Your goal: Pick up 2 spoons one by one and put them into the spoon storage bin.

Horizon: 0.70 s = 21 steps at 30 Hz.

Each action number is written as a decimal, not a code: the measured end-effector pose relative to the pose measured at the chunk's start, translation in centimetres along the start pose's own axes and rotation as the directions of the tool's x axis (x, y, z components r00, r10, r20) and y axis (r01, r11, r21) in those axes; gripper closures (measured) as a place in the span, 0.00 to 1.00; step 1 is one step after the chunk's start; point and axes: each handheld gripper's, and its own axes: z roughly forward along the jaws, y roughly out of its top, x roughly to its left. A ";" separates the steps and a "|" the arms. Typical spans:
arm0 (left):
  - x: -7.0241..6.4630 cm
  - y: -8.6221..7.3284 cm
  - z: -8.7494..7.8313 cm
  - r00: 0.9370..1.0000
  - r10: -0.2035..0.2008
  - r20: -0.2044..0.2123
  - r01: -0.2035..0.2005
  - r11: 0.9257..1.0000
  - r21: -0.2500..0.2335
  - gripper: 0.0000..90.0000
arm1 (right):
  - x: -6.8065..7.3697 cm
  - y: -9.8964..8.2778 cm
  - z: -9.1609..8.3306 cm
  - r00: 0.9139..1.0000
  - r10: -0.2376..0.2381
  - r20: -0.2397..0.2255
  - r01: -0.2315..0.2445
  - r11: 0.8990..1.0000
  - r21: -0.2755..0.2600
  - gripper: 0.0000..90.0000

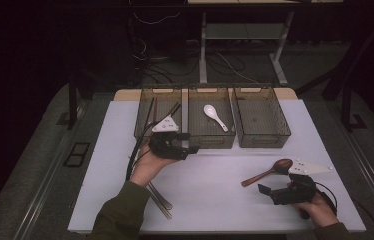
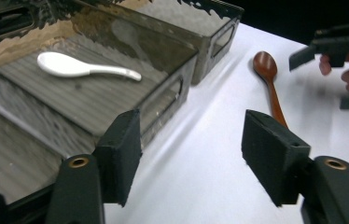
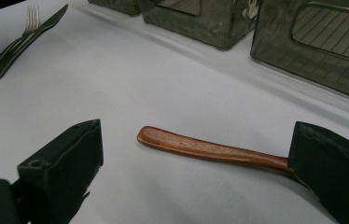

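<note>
- Open white table (image 1: 215,195) is seen in front of the bins; the wooden spoon (image 1: 267,172) lies there, near the right edge.
- Three bins (image 1: 210,117) are counted, one white spoon (image 1: 215,116) in the middle one, one fork (image 3: 16,39) and one knife (image 3: 46,21) side by side.
- The left gripper (image 1: 187,148) is held level just before the bins, jaws apart, nothing between.
- The right gripper (image 1: 265,191) is held low, jaws wide apart beside the wooden spoon's handle.
</note>
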 end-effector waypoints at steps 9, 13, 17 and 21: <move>-1.5 -3.7 -2.8 0.999 0.000 -0.052 0.000 1.000 -0.005 0.32 | 0.2 0.7 -0.4 1.000 -0.014 0.014 0.014 1.000 0.006 0.03; -1.9 -5.2 -3.6 0.998 -0.001 -0.064 0.001 1.000 -0.001 0.28 | -0.3 1.3 -0.4 1.000 -0.016 0.014 0.015 0.999 0.042 0.03; -2.5 -6.3 -4.3 0.997 0.003 -0.078 -0.003 1.000 -0.002 0.22 | -0.8 1.9 -0.3 1.000 -0.003 0.008 0.002 0.999 0.053 0.03; -2.8 -7.5 -5.0 0.997 -0.001 -0.081 -0.001 1.000 -0.015 0.18 | -1.5 2.4 -0.2 0.999 -0.003 0.035 0.001 0.998 0.068 0.03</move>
